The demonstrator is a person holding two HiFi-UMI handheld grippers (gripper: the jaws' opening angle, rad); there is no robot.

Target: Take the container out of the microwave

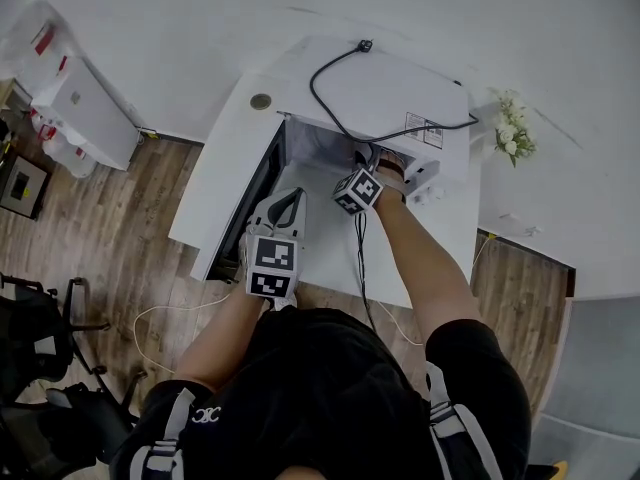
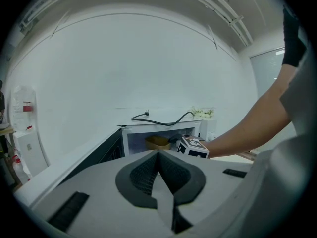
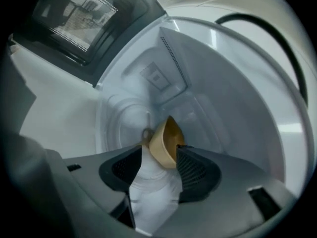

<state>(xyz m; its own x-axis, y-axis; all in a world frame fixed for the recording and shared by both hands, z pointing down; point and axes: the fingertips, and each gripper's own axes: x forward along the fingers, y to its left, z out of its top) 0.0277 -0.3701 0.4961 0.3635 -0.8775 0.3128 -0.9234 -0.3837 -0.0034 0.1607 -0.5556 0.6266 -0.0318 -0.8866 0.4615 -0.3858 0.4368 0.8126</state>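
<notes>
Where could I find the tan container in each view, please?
Head view: hidden under the microwave top.
Left gripper view: tan container at centre, inside the open microwave.
Right gripper view: lower centre, between the open right tongs.
Shared landmark: black power cord on the microwave.

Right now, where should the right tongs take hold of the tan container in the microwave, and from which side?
Probably by its near wall, just under the rim: the tan container is an open bowl with thin walls. Come straight in through the open front of the microwave, where the right tongs point at it with jaws apart.
</notes>
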